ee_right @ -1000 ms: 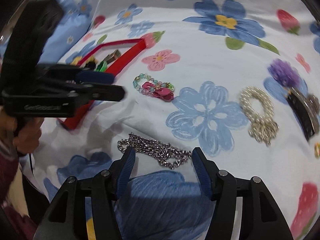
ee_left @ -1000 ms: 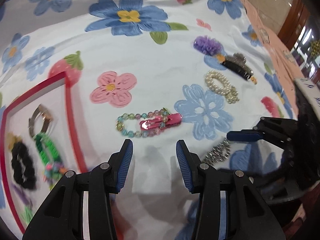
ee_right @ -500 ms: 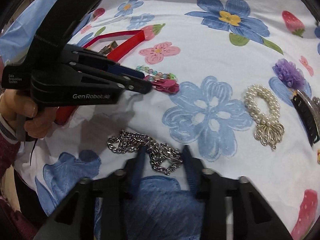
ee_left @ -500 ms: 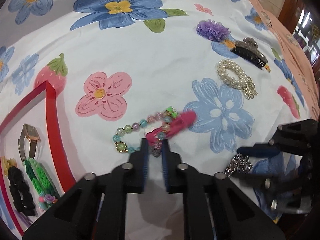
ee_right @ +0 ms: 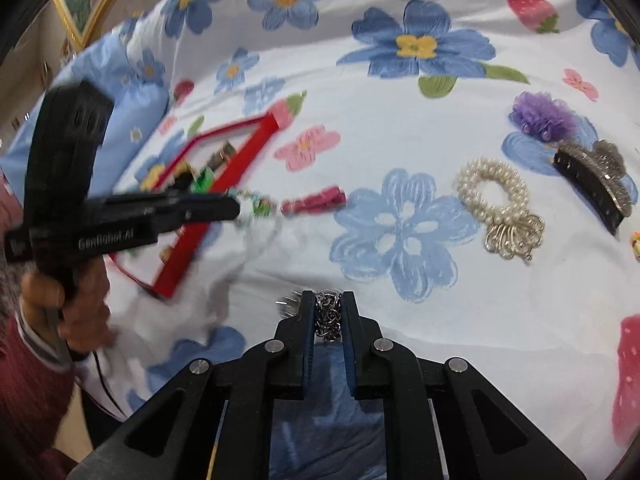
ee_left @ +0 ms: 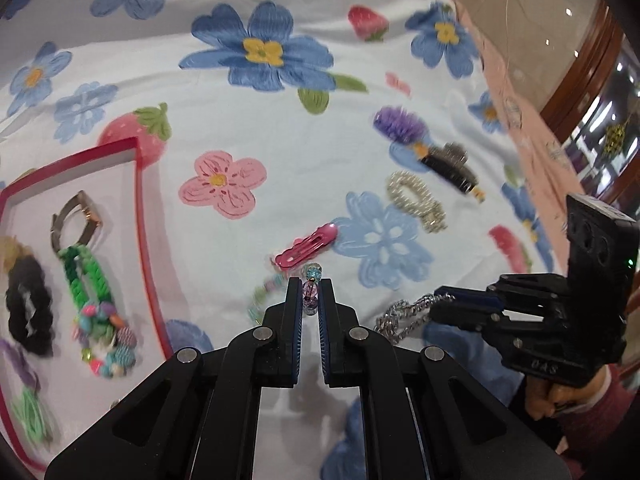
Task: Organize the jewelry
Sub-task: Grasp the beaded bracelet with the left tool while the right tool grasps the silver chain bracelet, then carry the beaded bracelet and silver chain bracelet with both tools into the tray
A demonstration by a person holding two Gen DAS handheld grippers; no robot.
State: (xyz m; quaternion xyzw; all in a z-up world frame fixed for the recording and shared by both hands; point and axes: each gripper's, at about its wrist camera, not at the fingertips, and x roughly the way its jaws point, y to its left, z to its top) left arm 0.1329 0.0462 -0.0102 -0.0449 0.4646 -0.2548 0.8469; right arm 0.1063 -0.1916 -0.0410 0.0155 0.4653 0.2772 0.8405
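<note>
My left gripper [ee_left: 310,286] is shut on a pastel bead bracelet [ee_left: 311,295] and holds it above the cloth; part of it hangs blurred to the left. It also shows in the right wrist view [ee_right: 256,204]. A pink hair clip [ee_left: 307,247] lies on the cloth just beyond it. My right gripper [ee_right: 327,300] is shut on a silver chain [ee_right: 329,318], which dangles from it in the left wrist view [ee_left: 404,316]. A red-rimmed tray [ee_left: 140,216] at the left holds a black scrunchie [ee_left: 28,306], a green braided band [ee_left: 86,276] and a ring-like piece [ee_left: 76,220].
On the floral cloth to the right lie a pearl bracelet [ee_right: 494,200], a black claw clip [ee_right: 592,184] and a purple fluffy clip [ee_right: 542,114]. The cloth's pink edge [ee_left: 532,132] and a wooden frame lie at the far right.
My left gripper closed on the bead bracelet and lifted it off the pink clip. My right gripper closed on the silver chain and raised it from the cloth.
</note>
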